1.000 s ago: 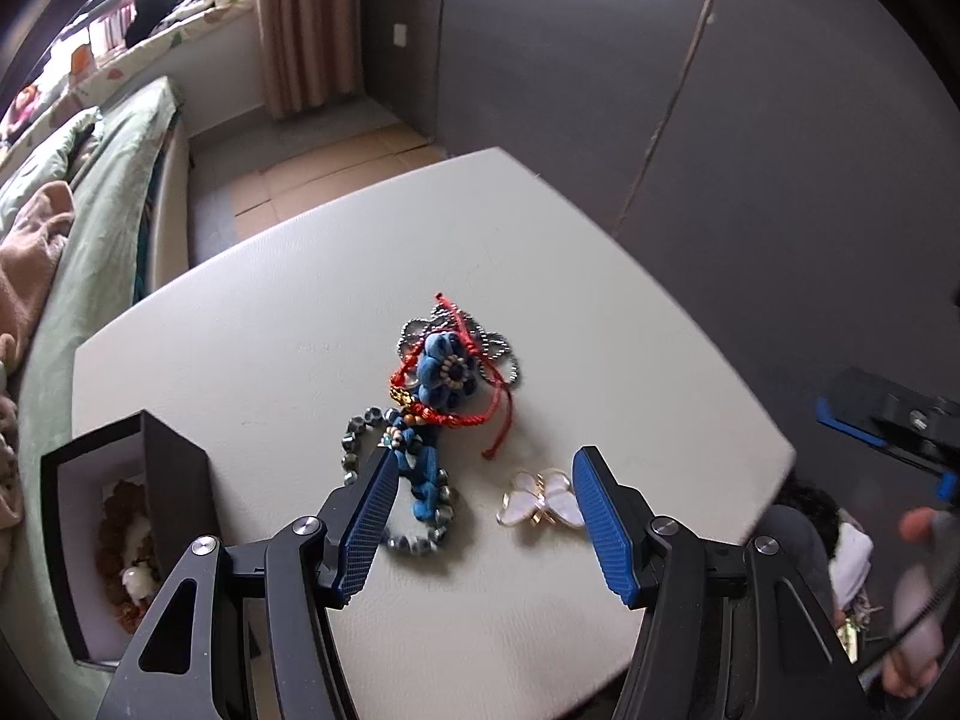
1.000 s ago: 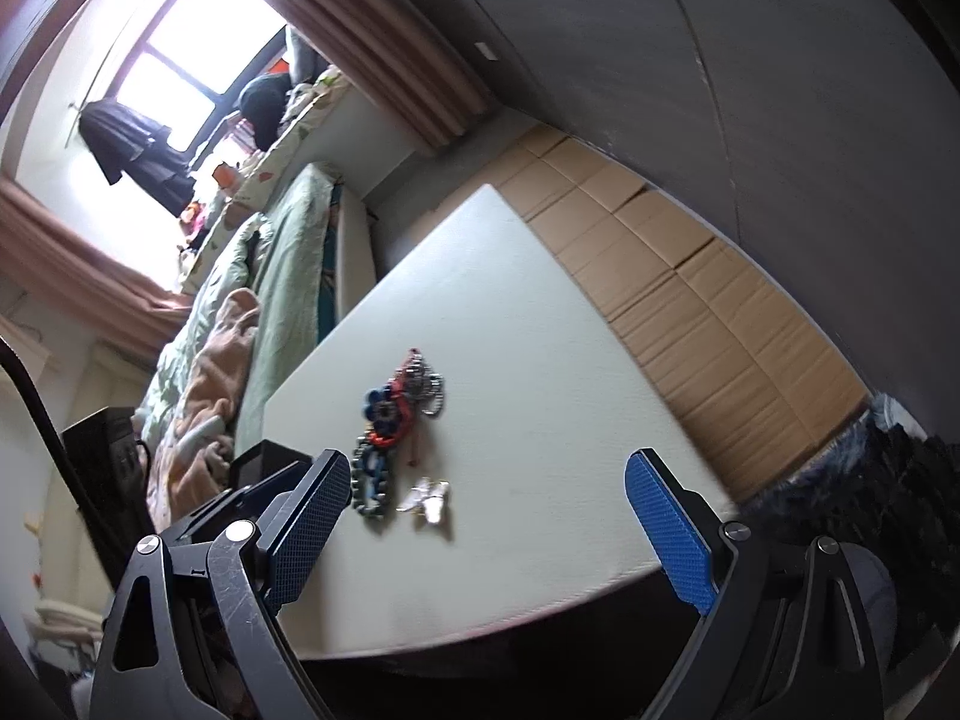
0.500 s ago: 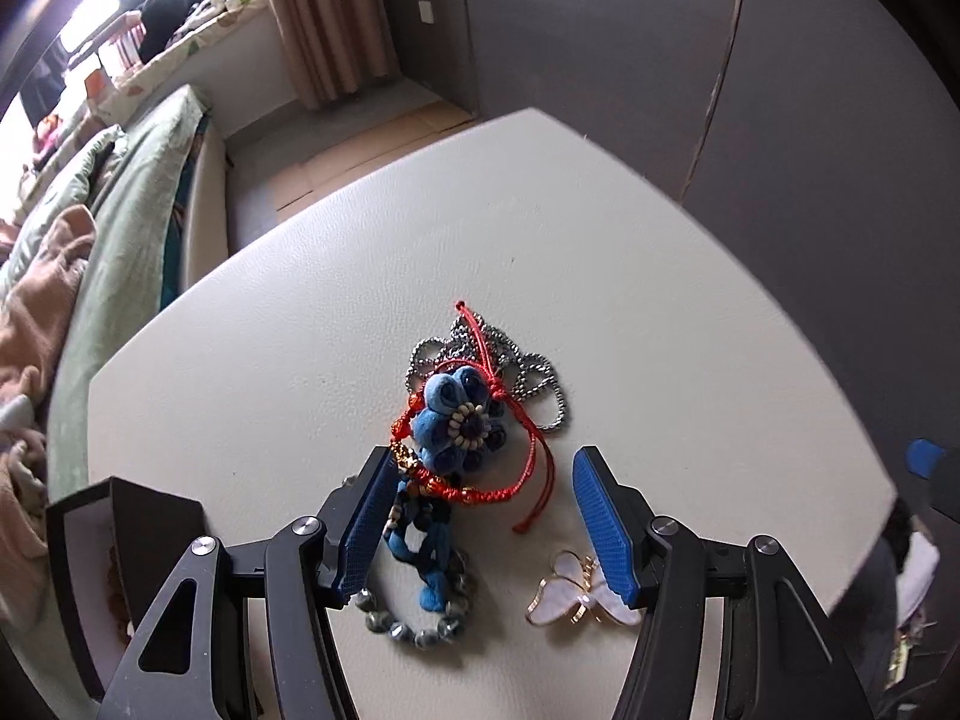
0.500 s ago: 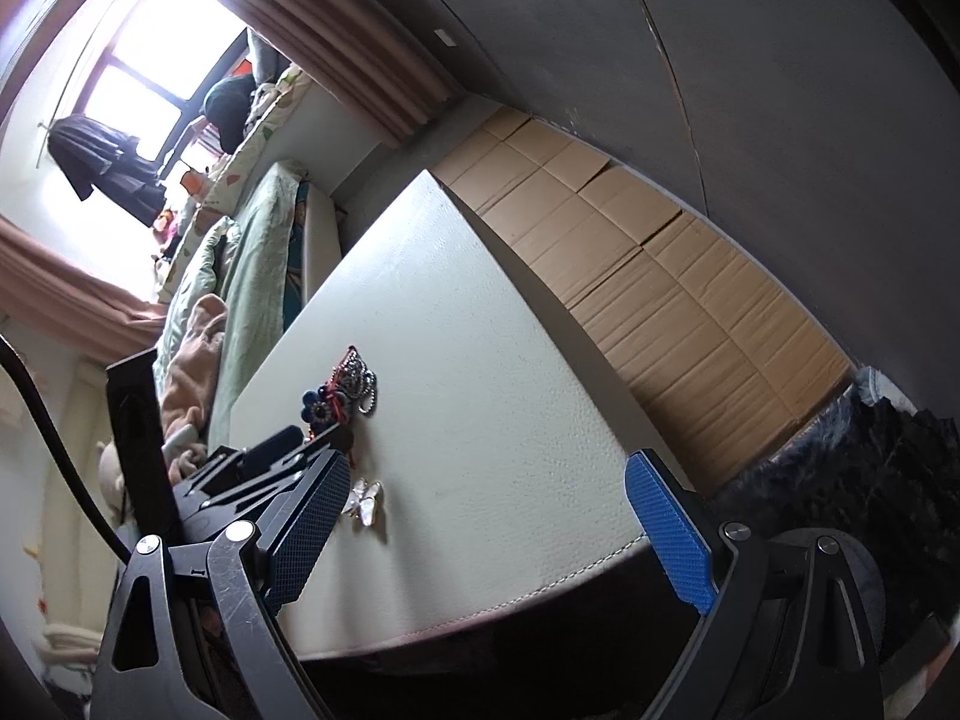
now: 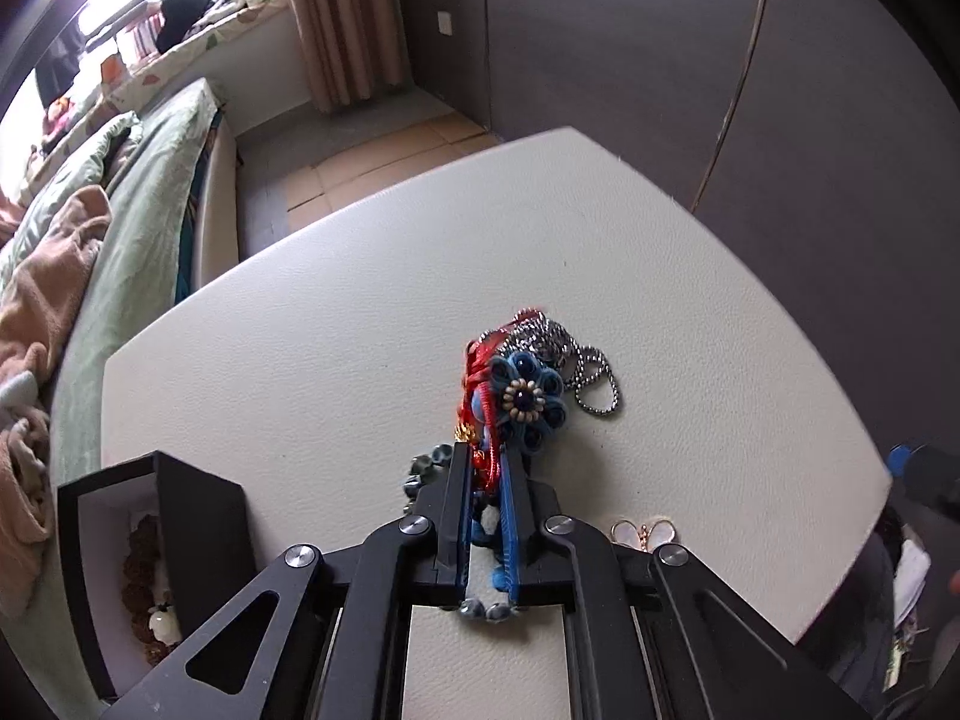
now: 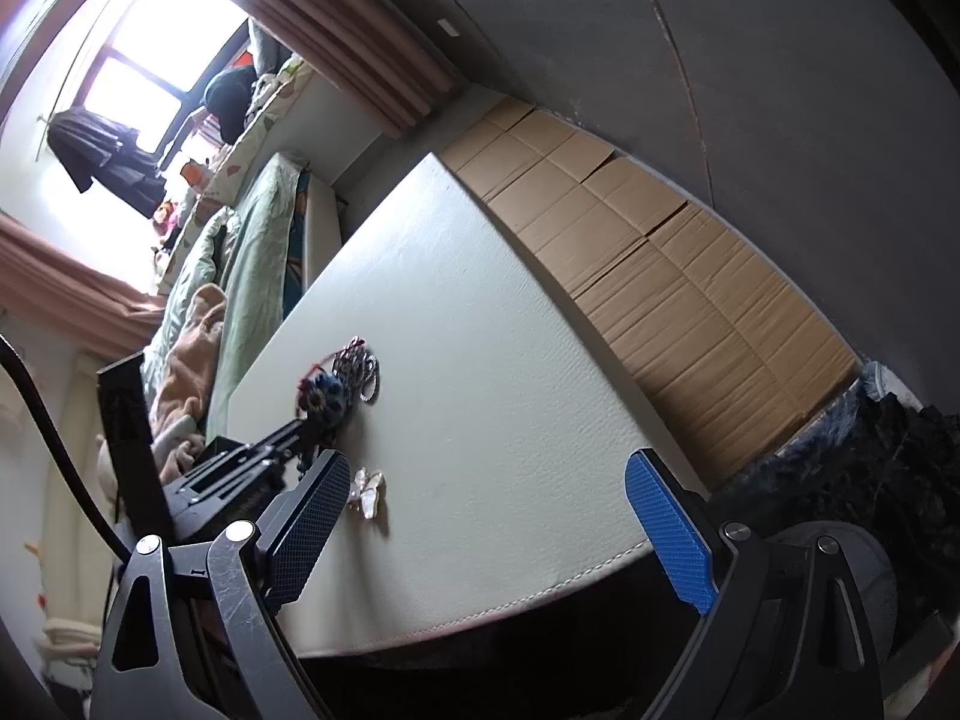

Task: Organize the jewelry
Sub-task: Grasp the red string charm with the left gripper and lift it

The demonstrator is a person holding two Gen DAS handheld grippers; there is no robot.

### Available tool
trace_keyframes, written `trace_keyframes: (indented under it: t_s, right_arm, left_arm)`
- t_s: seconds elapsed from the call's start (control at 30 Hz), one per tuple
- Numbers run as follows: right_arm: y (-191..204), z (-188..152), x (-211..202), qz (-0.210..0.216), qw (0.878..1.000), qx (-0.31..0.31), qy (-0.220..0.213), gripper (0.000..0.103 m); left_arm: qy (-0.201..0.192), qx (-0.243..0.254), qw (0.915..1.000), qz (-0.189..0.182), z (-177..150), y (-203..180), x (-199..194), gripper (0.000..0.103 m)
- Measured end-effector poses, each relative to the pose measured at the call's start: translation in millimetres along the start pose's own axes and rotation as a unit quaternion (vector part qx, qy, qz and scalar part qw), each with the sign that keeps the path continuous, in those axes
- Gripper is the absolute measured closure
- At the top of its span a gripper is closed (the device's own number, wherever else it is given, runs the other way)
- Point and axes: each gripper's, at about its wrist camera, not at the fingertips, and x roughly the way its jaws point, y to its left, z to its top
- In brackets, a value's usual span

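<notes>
A jewelry pile lies mid-table: a blue flower piece (image 5: 528, 402), a red cord bracelet (image 5: 480, 372), a silver ball chain (image 5: 576, 360) and a dark bead bracelet (image 5: 429, 468). My left gripper (image 5: 486, 468) is shut on the red cord bracelet, with blue cord also between the fingers. A white butterfly clip (image 5: 645, 534) lies to its right. My right gripper (image 6: 486, 516) is open and empty, off the table's near edge; it sees the pile (image 6: 339, 384) and clip (image 6: 367, 493).
An open black box (image 5: 138, 564) with a white lining holds a brown bead bracelet (image 5: 147, 588) at the table's left corner. A bed (image 5: 120, 210) lies beyond the table (image 5: 360, 330). Cardboard (image 6: 648, 276) covers the floor to the right.
My left gripper moved forward over the pile and closed its fingers on the red cord bracelet. The right gripper stayed open and shifted slightly.
</notes>
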Motion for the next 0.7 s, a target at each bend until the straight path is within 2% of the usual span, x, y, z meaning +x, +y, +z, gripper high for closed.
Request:
trace_keyframes:
  t_s: [0.43,0.53,0.67,0.7]
  right_arm:
    - [41,-12,14,-0.003,0.998,-0.062,0.016,0.010]
    - [53,-17,26,-0.006,0.996,-0.078,0.034,0.016]
    - [65,-26,43,0.005,0.994,-0.086,0.066,0.032]
    - [67,-28,48,0.008,0.994,-0.083,0.073,0.032]
  left_arm:
    - [-0.043,-0.042,0.9969,-0.050,-2,27,-46,0.095]
    - [-0.049,-0.050,0.9957,-0.061,-6,33,-58,0.095]
    - [-0.063,-0.059,0.9939,-0.069,-12,39,-76,0.095]
    - [-0.066,-0.061,0.9933,-0.072,-14,41,-80,0.095]
